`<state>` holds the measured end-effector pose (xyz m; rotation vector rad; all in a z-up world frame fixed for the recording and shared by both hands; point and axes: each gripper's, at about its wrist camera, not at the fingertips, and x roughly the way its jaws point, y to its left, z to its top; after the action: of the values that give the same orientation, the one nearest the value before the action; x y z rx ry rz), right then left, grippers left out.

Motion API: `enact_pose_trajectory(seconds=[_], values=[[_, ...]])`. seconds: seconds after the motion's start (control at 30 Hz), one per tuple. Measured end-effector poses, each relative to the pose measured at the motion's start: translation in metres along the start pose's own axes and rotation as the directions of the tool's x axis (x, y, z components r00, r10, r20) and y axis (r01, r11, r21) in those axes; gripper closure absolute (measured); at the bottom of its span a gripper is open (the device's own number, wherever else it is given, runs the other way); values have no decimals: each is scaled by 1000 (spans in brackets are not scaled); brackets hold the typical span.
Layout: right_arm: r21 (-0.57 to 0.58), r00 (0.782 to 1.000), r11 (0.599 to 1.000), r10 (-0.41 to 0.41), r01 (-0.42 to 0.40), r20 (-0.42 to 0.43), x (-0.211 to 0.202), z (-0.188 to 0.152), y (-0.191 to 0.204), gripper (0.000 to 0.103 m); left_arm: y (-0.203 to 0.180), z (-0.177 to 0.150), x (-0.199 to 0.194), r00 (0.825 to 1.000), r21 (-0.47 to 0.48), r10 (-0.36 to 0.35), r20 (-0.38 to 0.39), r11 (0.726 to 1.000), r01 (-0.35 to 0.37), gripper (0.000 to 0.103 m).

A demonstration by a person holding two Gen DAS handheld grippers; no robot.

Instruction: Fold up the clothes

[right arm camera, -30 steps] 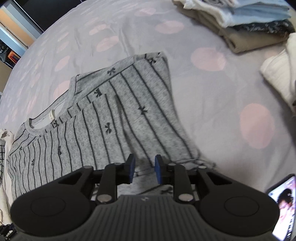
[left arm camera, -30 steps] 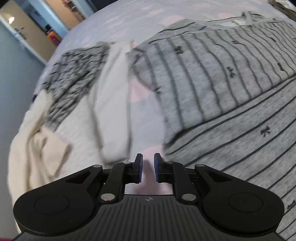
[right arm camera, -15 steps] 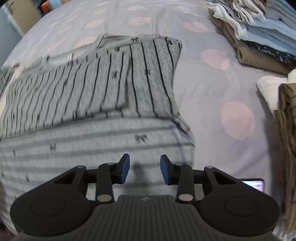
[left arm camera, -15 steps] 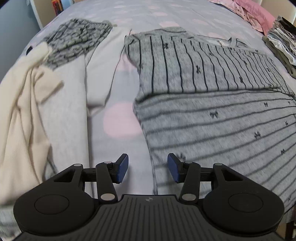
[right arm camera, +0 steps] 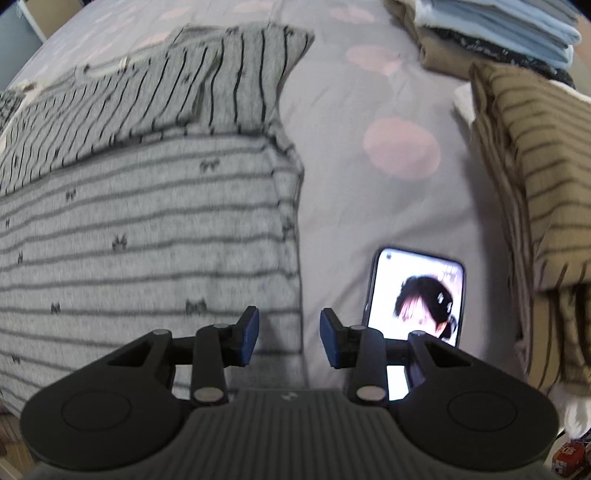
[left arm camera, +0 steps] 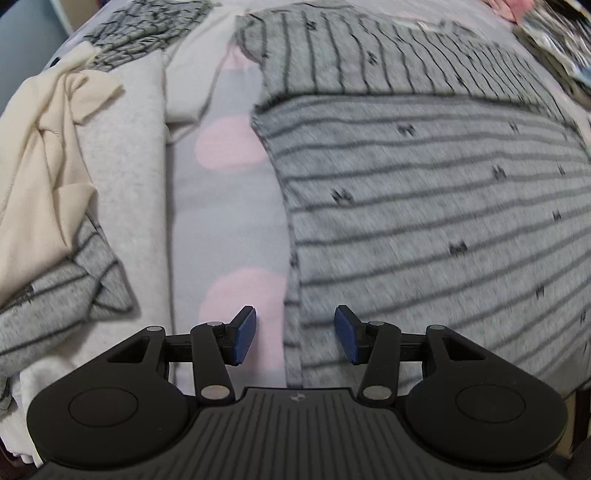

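Left tongs [left arm camera: 294,334] wide open, empty, straddling near left hem edge of striped grey shirt [left arm camera: 424,221]. Right tongs [right arm camera: 289,336] also spread, empty, over right hem edge beside phone [right arm camera: 415,291]. Likely staged to pinch both corners. Shirt flat on bed [right arm camera: 369,203], sleeves tucked. Folded stack [right arm camera: 495,33] beyond.

Grey striped shirt [left arm camera: 424,206] with small bows, lying flat on bedspread, sleeves folded in

no text, label, brand or number can be read; the phone [right arm camera: 415,295] lying on the bed sheet [right arm camera: 369,206] shows only a blurred face with some marks too small to read.
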<state>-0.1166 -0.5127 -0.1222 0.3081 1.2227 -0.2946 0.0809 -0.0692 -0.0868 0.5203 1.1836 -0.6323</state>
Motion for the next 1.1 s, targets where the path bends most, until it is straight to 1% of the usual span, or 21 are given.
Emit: enact_pose_trajectory(seconds=[0.1, 0.2, 0.23, 0.27, 0.3, 0.33, 0.37, 0.4, 0.43, 0.5, 0.57, 0.7, 0.73, 0.8, 0.87, 1.0, 1.1], values=[[-43, 999, 999, 5, -7, -35, 5, -8, 10, 63, -4, -10, 5, 1000, 17, 13, -27, 1000, -13, 54], [-122, 998, 992, -20, 13, -53, 9, -19, 26, 64, -4, -14, 5, 1000, 7, 10, -28, 1000, -9, 55], [-150, 998, 988, -30, 22, -53, 10, -22, 31, 64, -5, -15, 4, 1000, 6, 0, -29, 1000, 0, 60], [-173, 998, 984, -40, 30, -50, 9, -25, 36, 66, -5, -15, 4, 999, 5, -13, -31, 1000, 13, 68], [-194, 998, 980, -43, 32, -50, 8, -27, 40, 71, -6, -15, 3, 999, 7, -25, -31, 1000, 25, 73], [-214, 998, 976, -45, 33, -50, 7, -28, 43, 81, -7, -15, 1, 999, 15, -32, -31, 999, 32, 81], [-227, 998, 973, -47, 34, -51, 5, -30, 47, 89, -9, -14, 0, 999, 26, -36, -31, 999, 37, 92], [-242, 998, 970, -54, 42, -43, 3, -31, 50, 93, -11, -14, -3, 999, 39, -36, -28, 999, 37, 96], [-255, 998, 966, -58, 48, -31, 0, -31, 52, 99, -12, -13, -6, 999, 53, -34, -22, 998, 35, 99], [-251, 999, 967, -47, 43, -11, -9, -30, 53, 99, -13, -9, -14, 999, 56, -39, -6, 998, 39, 100], [-230, 1000, 973, -22, 24, 10, -20, -27, 50, 99, -8, -3, -26, 997, 36, -66, 27, 997, 65, 100], [-182, 998, 983, 29, -18, 60, -47, -13, 44, 99, 8, 12, -59, 984, -15, -125, 126, 992, 127, 100], [-170, 996, 985, 45, -32, 72, -54, -9, 41, 99, 11, 18, -64, 981, -23, -127, 147, 991, 131, 100], [-158, 994, 987, 58, -42, 97, -63, 0, 41, 99, 16, 29, -72, 975, -36, -121, 184, 991, 130, 100], [-166, 991, 985, 62, -42, 120, -70, 10, 41, 99, 21, 38, -80, 972, -44, -99, 215, 993, 111, 100], [-155, 987, 988, 23, 3, 162, -73, 41, 39, 99, 36, 61, -80, 969, -79, -40, 244, 995, 61, 101], [-92, 978, 995, -6, 26, 207, -71, 67, 27, 99, 51, 74, -71, 965, -144, -9, 262, 988, 48, 101]])
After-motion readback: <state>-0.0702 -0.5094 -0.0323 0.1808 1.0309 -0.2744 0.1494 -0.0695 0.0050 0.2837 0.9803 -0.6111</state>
